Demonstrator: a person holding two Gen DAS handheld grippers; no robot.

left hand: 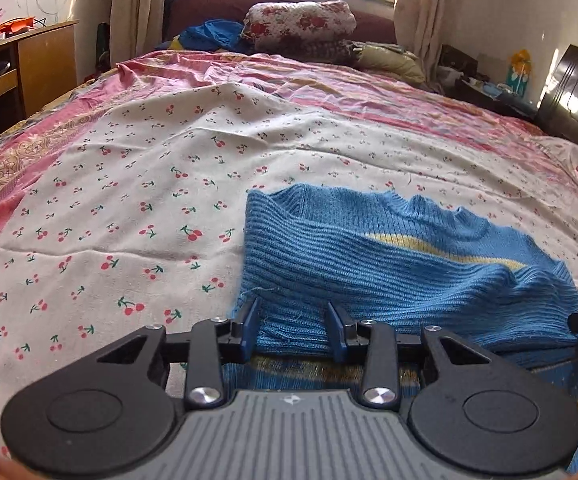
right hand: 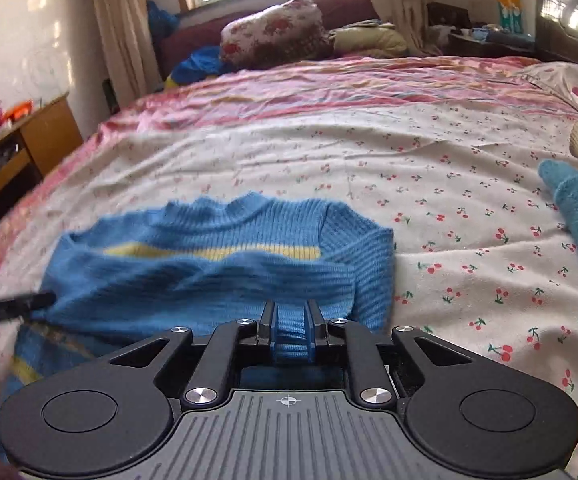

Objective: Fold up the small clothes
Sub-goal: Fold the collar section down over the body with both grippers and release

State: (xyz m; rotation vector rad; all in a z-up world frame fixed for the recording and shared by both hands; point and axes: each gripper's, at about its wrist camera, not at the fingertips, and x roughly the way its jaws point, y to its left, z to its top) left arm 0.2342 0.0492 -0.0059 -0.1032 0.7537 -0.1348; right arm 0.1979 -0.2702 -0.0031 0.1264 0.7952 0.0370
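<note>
Two grippers were set at the sweater's [left hand: 389,264] near hem on the bed [left hand: 129,200]. A fold of knit was pinched by the right gripper [right hand: 291,320]. Hem was bunched between the half-spread left gripper [left hand: 293,320] fingers; a firm grip could not be told.

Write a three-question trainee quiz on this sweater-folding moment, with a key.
1. True or false: the right tool pinches a fold of the blue sweater.
2. What colour is the stripe across the sweater?
3. The cloth under the sweater has which print: A stars, B cherries, C dots?

Key: 1 true; 2 yellow; 3 B.
</note>
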